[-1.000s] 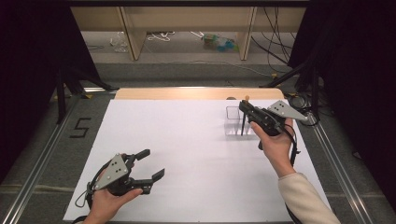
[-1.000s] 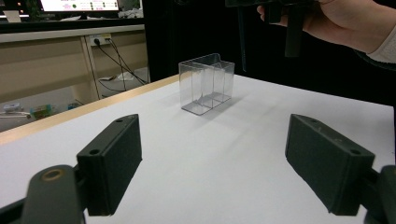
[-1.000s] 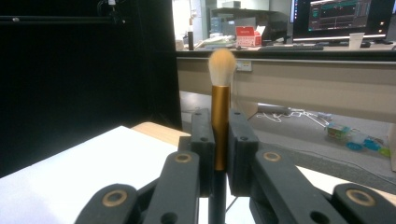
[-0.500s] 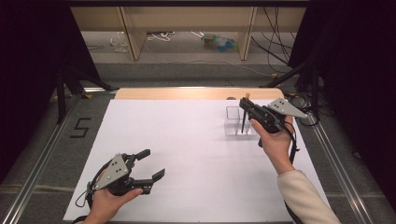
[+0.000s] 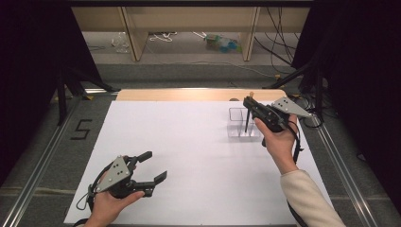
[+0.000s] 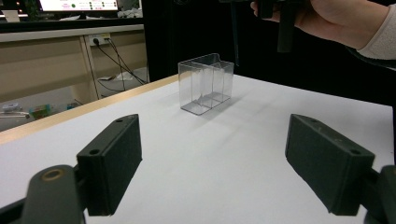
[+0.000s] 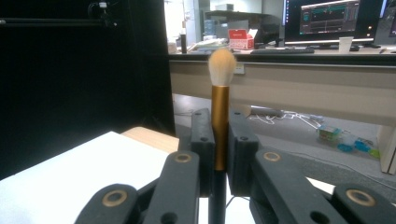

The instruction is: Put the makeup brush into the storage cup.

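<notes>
A person's right hand, forearm angled in from the table's near right edge, holds the right gripper raised above a clear plastic divided holder on the white table. Its jaws are clamped on a makeup brush held upright between them: gold ferrule and pale bristle tip rise above the jaws, the dark handle hangs below toward the holder. The left hand rests low at the table's near left edge, holding the left gripper level with its jaws spread wide apart and nothing between them. Ahead of those jaws, well apart from them, the holder stands upright.
</notes>
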Tool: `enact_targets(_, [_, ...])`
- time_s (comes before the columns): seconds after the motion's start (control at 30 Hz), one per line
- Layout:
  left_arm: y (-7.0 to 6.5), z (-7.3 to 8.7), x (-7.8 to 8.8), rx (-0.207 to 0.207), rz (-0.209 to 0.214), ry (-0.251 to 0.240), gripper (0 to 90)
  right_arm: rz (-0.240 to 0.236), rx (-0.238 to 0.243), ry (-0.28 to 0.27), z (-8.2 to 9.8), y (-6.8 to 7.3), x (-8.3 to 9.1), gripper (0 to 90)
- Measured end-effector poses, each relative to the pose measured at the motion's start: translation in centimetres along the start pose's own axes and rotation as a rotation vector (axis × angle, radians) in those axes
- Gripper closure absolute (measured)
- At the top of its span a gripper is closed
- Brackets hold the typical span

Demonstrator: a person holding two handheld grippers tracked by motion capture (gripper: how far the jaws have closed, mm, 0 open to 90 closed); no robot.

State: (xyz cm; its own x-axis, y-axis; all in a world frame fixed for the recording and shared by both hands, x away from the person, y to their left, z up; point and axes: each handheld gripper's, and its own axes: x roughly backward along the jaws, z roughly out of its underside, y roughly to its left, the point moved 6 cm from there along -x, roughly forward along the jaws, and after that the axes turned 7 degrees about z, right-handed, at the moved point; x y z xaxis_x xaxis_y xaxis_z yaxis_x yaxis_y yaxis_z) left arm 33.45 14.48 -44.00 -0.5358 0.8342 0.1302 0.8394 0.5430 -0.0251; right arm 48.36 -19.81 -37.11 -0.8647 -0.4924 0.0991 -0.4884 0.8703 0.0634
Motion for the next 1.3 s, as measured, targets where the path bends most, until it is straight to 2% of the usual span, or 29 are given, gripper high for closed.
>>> enact_targets(0.2, [0.0, 0.0, 0.0, 0.000, 0.001, 0.000, 18.7, 0.012, -0.001, 0.004, -0.1, -0.3, -0.1, 84.1])
enact_targets(0.3, [0.0, 0.0, 0.0, -0.002, 0.001, 0.001, 18.7, 0.017, -0.003, -0.013, -0.2, -0.4, -0.2, 84.1])
enact_targets(0.5, [0.0, 0.0, 0.0, -0.003, 0.001, 0.002, 18.7, 0.017, 0.001, 0.002, -0.3, -0.5, -0.2, 84.1])
enact_targets(0.63, [0.0, 0.0, 0.0, -0.001, 0.001, 0.001, 18.7, 0.028, 0.000, -0.015, -0.4, -0.7, -0.5, 84.1])
enact_targets(1.13, [0.0, 0.0, 0.0, -0.001, 0.002, 0.002, 18.7, 0.041, 0.000, -0.005, -0.7, -1.2, -0.7, 84.1])
enact_targets(1.3, [0.0, 0.0, 0.0, -0.001, 0.002, 0.001, 18.7, 0.050, -0.004, -0.027, -0.9, -1.3, -0.9, 84.1])
